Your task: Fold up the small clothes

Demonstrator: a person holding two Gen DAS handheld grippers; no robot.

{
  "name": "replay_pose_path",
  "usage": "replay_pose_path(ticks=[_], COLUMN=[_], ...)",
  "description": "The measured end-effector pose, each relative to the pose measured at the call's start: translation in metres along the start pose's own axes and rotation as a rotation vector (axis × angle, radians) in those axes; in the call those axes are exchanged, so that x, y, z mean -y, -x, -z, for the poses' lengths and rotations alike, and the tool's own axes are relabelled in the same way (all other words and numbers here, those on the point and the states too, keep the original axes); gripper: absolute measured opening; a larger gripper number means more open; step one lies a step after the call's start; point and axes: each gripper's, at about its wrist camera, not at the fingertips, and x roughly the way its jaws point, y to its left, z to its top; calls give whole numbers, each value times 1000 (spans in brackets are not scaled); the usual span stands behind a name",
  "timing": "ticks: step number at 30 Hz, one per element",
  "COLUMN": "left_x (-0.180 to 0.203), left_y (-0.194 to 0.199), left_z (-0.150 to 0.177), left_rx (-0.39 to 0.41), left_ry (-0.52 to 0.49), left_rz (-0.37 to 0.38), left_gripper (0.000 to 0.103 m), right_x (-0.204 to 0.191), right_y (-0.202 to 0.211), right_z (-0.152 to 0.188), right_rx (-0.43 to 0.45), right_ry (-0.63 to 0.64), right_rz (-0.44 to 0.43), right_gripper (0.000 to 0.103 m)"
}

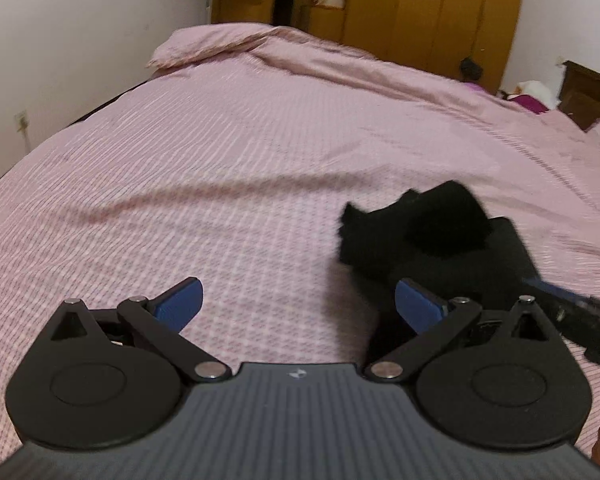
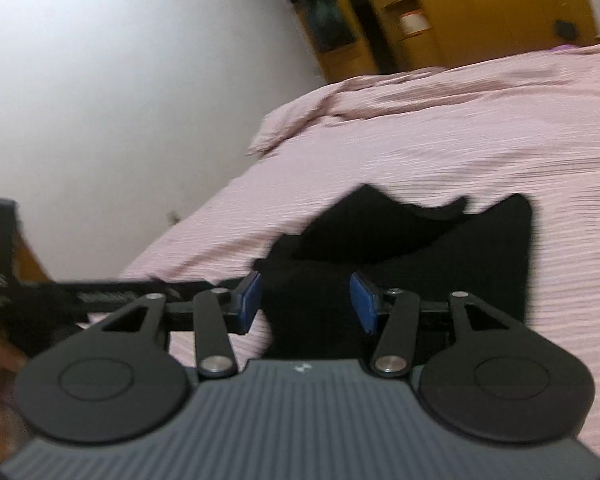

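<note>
A small black garment (image 1: 428, 240) lies rumpled on the pink bed, to the right in the left wrist view. It also shows in the right wrist view (image 2: 420, 248), with one part turned up over the rest. My left gripper (image 1: 298, 300) is open wide and empty, low over the sheet left of the garment. My right gripper (image 2: 306, 300) is open, its blue pads (image 2: 250, 296) standing either side of the garment's near edge without closing on it. The right gripper also shows blurred at the right edge of the left wrist view (image 1: 572, 304).
The pink checked sheet (image 1: 220, 168) covers the whole bed, with a folded-back duvet (image 1: 228, 44) at the far end. A white wall (image 2: 100, 80) runs along the left side. Wooden wardrobes (image 1: 420, 8) stand behind the bed. A dark headboard (image 1: 592, 92) is at the far right.
</note>
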Motion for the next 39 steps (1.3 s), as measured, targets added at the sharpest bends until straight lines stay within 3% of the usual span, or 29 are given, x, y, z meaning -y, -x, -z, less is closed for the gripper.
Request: replay_pose_path(ticks=[9, 17, 25, 26, 27, 28, 30, 31, 34, 37, 39], left_x=[60, 97, 109, 110, 110, 110, 105, 99, 78, 63, 54], left_y=[-20, -39, -98, -105, -110, -115, -123, -126, -137, -150, -147], left_z=[-33, -46, -35, -32, -30, -29, -30, -32, -36, -32, -31], left_rx=[45, 69, -15, -20, -17, -17, -9, 0, -7, -42, -44], left_ry=[-139, -247, -337, -340, -340, -335, -275, -221, -73, -19, 18], left_rz=[32, 55, 98, 109, 118, 123, 102, 89, 51, -7, 1], left_gripper=[103, 103, 102, 99, 82, 55, 32, 26, 26, 28, 28], right_x=[49, 72, 82, 83, 85, 86, 89, 89, 90, 89, 87], right_y=[18, 15, 17, 17, 17, 17, 14, 13, 10, 5, 3], right_z=[15, 21, 23, 24, 24, 24, 25, 25, 26, 28, 28], right_rx=[50, 60, 72, 72, 73, 75, 76, 76, 74, 63, 58], right_ry=[-96, -163, -190, -193, -197, -201, -208, -210, -207, -197, -194], right_rz=[205, 223, 213, 213, 213, 213, 214, 215, 209, 204, 203], right_gripper=[52, 53, 53, 53, 53, 53, 53, 53, 53, 53, 53])
